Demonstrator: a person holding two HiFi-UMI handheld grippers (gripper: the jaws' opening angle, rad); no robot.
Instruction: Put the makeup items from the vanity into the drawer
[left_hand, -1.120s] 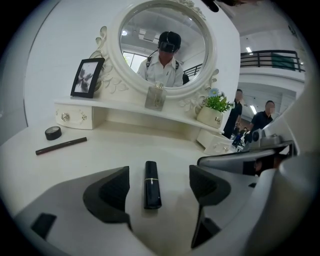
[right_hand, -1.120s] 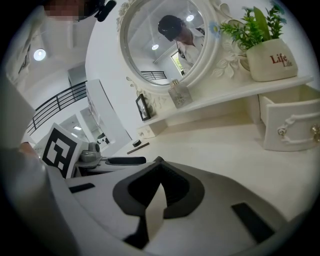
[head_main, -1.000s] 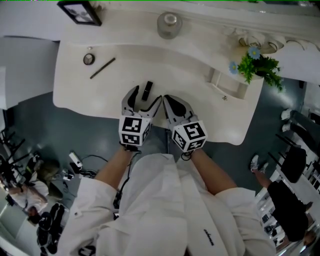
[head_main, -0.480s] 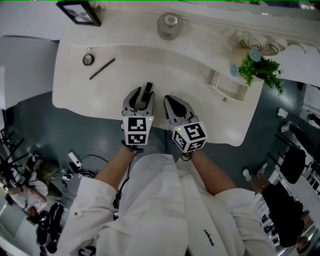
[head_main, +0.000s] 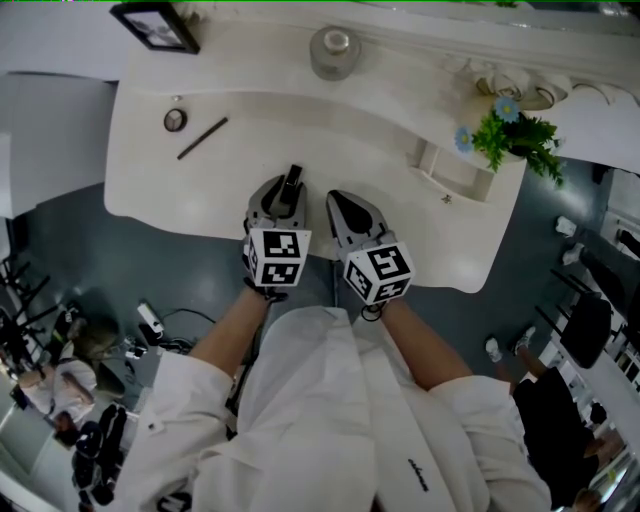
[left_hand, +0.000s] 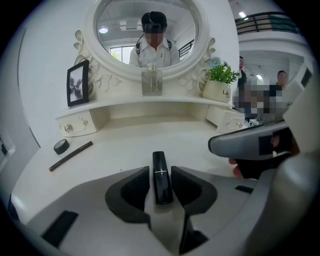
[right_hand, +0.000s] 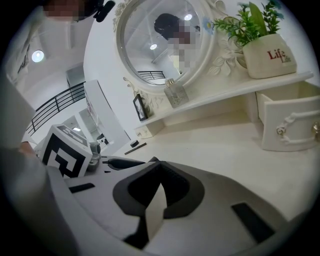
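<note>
One lipstick (left_hand: 160, 177) at the vanity's (head_main: 330, 130) front edge is clamped in the left gripper (left_hand: 160, 172), whose jaws have just been closing, while the right gripper (right_hand: 160, 184) is pinched together, empty; grasping seems done, so next comes lifting it across to the open drawer (right_hand: 290, 127).

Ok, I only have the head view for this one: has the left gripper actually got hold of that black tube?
Observer: Yes. In its own view the left gripper has just been closing its fingers, and both press the sides of the black lipstick.
Reviewer: And the right one?
Observer: The right gripper has its fingers together, with nothing between them.
Reviewer: Is the drawer ready?
Observer: The right gripper view shows the small drawer pulled out, below the plant pot.
</note>
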